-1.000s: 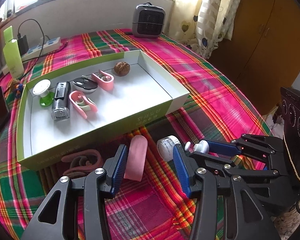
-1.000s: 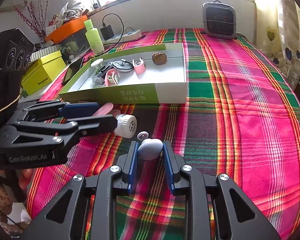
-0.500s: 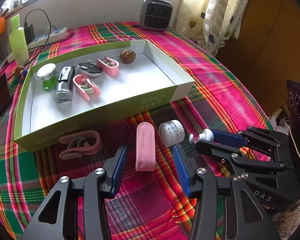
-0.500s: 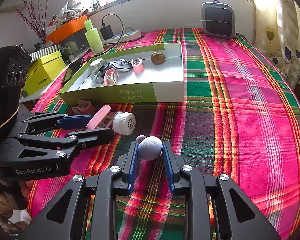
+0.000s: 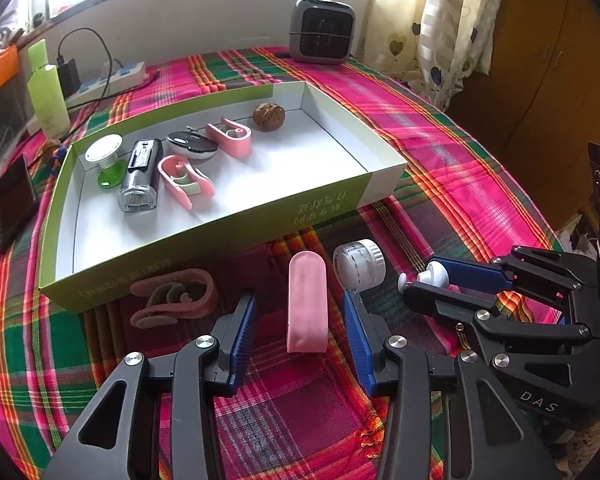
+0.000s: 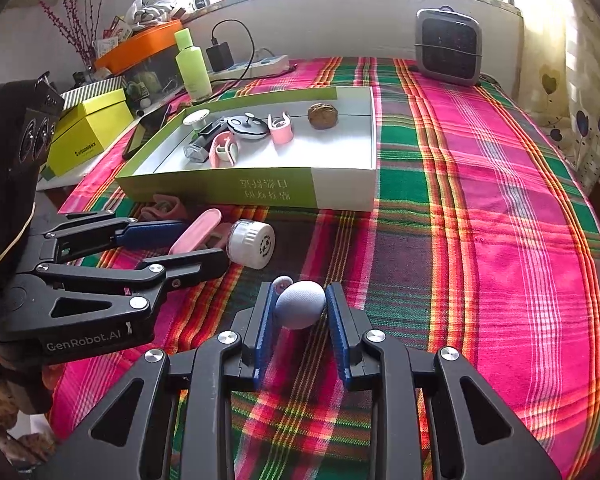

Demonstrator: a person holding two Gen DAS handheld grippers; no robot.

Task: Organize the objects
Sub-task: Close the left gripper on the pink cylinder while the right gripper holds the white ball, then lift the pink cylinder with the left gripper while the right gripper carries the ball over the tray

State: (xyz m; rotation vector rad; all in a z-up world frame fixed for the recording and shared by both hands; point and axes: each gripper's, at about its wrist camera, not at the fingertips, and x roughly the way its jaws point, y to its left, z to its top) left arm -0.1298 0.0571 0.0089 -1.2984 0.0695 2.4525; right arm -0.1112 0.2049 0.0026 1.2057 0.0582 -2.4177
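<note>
Left wrist view showed the left gripper [image 5: 296, 320] with jaws closing around, not yet touching, a pink case [image 5: 307, 300] on the cloth [image 5: 440, 152] before the box [image 5: 220, 236], while the right gripper [image 6: 300, 320], jaws opening, barely pinched a grey ball [image 6: 300, 304].

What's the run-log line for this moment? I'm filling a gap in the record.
left gripper: jaws closing, pink case between them untouched | right gripper: jaws gripping grey ball | box: partly filled
</note>
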